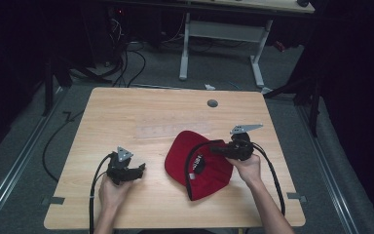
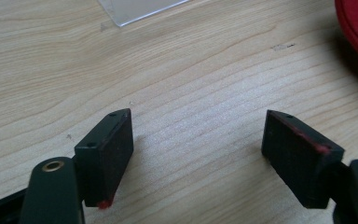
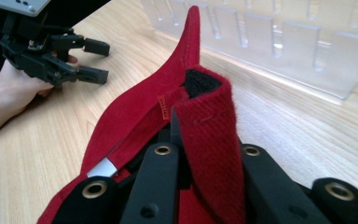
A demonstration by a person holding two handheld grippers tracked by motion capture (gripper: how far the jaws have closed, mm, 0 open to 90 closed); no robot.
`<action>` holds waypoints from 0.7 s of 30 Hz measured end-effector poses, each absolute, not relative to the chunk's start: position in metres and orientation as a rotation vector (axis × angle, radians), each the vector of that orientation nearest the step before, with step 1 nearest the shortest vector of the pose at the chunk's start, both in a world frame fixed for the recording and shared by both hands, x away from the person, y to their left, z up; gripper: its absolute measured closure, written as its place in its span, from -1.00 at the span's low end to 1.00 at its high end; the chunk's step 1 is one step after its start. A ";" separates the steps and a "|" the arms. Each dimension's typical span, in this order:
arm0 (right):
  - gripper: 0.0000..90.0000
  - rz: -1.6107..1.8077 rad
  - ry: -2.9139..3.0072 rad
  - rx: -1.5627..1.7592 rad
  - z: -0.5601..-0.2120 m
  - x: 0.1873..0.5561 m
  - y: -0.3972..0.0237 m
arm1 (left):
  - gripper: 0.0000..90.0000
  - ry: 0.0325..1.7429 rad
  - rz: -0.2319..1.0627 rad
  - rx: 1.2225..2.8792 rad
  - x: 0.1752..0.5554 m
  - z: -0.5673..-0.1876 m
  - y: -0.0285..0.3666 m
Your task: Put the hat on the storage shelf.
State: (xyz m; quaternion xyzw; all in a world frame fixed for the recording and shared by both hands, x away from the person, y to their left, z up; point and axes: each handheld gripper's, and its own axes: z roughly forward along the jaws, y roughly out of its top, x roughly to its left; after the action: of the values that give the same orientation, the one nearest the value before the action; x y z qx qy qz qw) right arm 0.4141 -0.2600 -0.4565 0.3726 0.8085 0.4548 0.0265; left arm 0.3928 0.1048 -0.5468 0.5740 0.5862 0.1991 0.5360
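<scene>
Red baseball cap (image 1: 198,163): its strap is clamped between the right gripper (image 3: 200,154) fingers for lifting; the left gripper (image 1: 135,171) fingers are spread, empty, over the wooden surface (image 1: 146,112).

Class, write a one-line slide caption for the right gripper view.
Right gripper shut on the red cap's strap, left gripper open beyond on the wooden table.

Two black hand-held grippers, the left gripper (image 1: 140,170) and the right gripper (image 1: 213,150), each carried a grey three-cornered plate and trailed a thick black cable. Brass-coloured rivets studded their linkages. The left's rectangular black pads (image 2: 114,149) showed red-tinged edges.
</scene>
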 end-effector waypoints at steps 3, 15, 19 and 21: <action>0.87 1.412 2.473 1.172 -0.454 0.414 -0.263 | -0.43 1.389 0.479 1.372 0.392 -0.547 0.104; 0.87 1.440 2.383 1.247 -0.442 0.412 -0.275 | -0.36 1.207 0.451 1.401 0.362 -0.529 0.074; 0.87 1.459 2.367 1.263 -0.439 0.412 -0.276 | -0.38 1.140 0.435 1.439 0.353 -0.523 0.058; 0.87 1.473 2.361 1.264 -0.438 0.412 -0.277 | -0.38 1.119 0.426 1.450 0.351 -0.521 0.050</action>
State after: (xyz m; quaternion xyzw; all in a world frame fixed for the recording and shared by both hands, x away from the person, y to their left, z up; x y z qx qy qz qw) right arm 0.4123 -0.2766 -0.4377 0.4131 0.7717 0.4816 0.0428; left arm 0.3510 0.0502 -0.5215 0.6228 0.4805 0.1831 0.5897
